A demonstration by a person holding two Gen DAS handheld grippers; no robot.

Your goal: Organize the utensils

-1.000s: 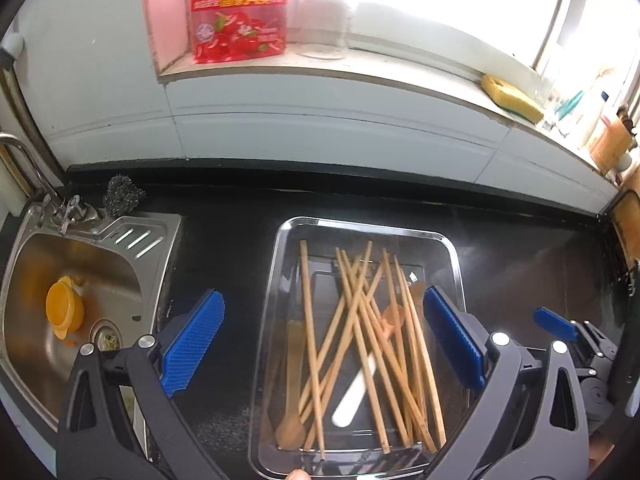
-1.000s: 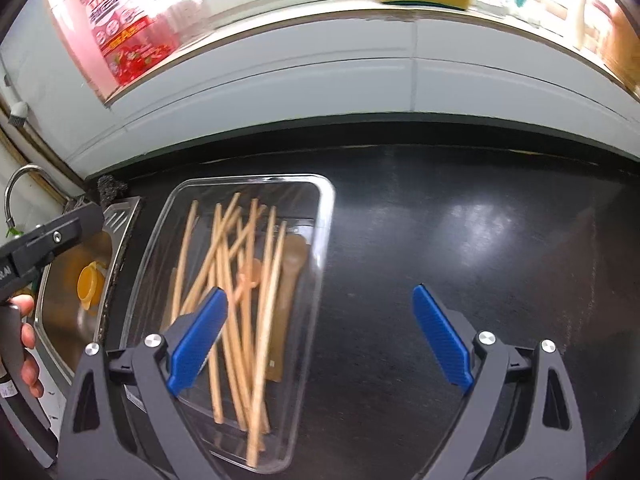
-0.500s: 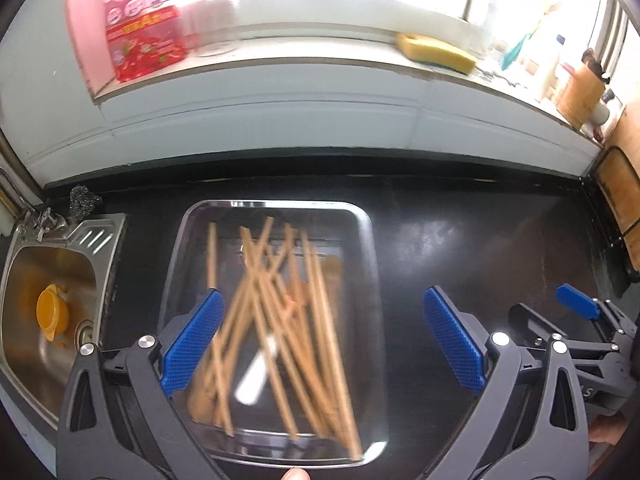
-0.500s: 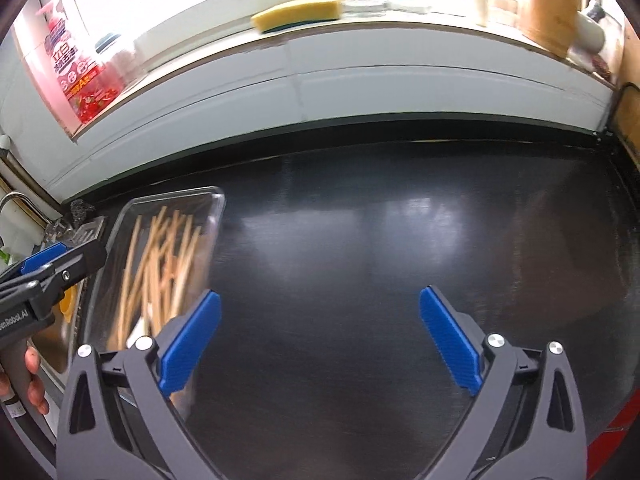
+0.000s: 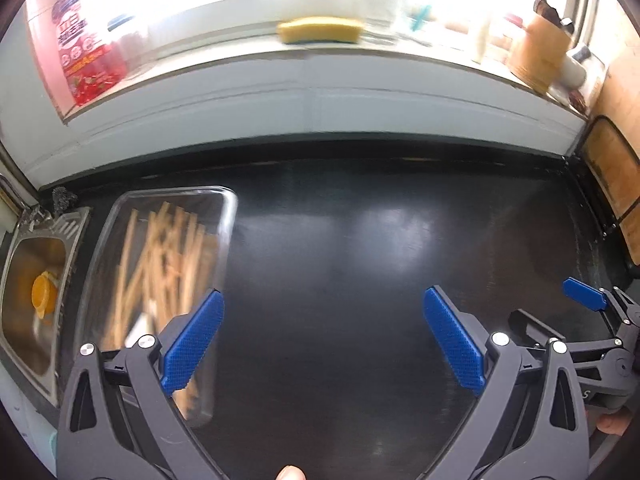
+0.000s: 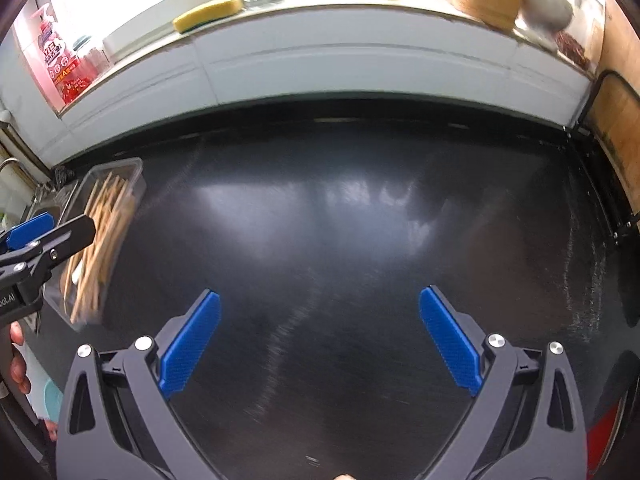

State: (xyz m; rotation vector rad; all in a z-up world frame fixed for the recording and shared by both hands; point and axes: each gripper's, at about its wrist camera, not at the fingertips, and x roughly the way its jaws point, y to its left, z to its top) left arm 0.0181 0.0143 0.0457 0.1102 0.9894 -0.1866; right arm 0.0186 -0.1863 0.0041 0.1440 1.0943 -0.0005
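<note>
Chopsticks (image 5: 160,264) are piled loose in the clear tray (image 5: 230,216) beside the sink (image 5: 24,280). Both the left tool (image 5: 320,340) and right tool (image 6: 318,344) are wide and empty, well right of that tray over bare worktop (image 6: 360,220). I'd swing back and pinch one stick mid-length.
</note>
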